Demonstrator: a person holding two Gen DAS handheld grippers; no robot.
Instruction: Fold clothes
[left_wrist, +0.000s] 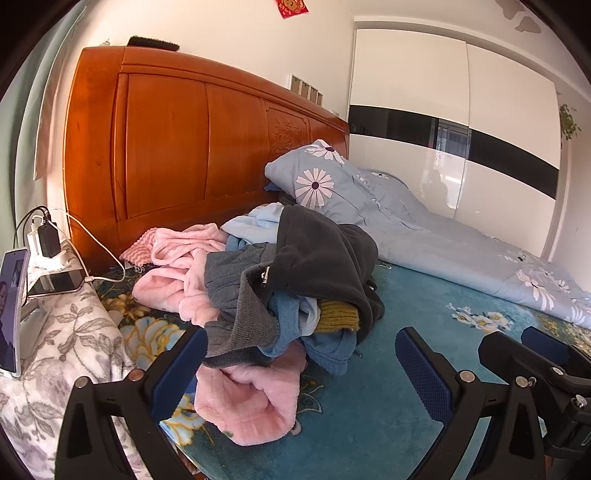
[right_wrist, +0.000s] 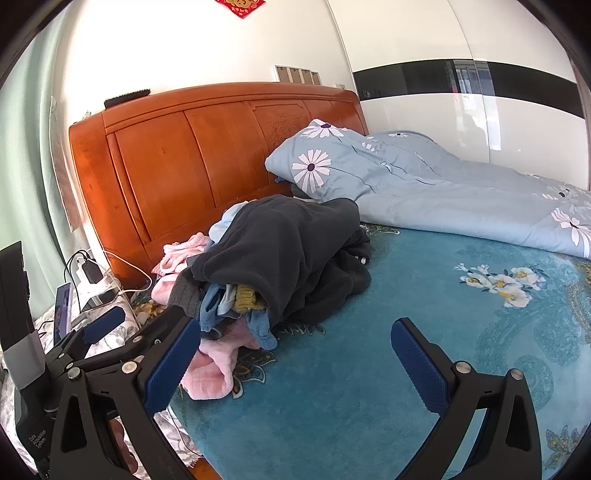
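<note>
Both wide open, empty: left tongs (left_wrist: 299, 363), right tongs (right_wrist: 295, 352), blue ribbed pads. Unfolded clothes pile (left_wrist: 280, 266) — dark fleece, pink plush, grey knit, mustard — heaped near bed (right_wrist: 369, 369) headboard-side left edge. "Data Acquisition System" label lower left. Floral quilt (right_wrist: 424, 184) along far edge.

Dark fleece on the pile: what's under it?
Under the dark fleece a mustard knit, blue garments and a pink fleece poke out; anything deeper is covered.
</note>
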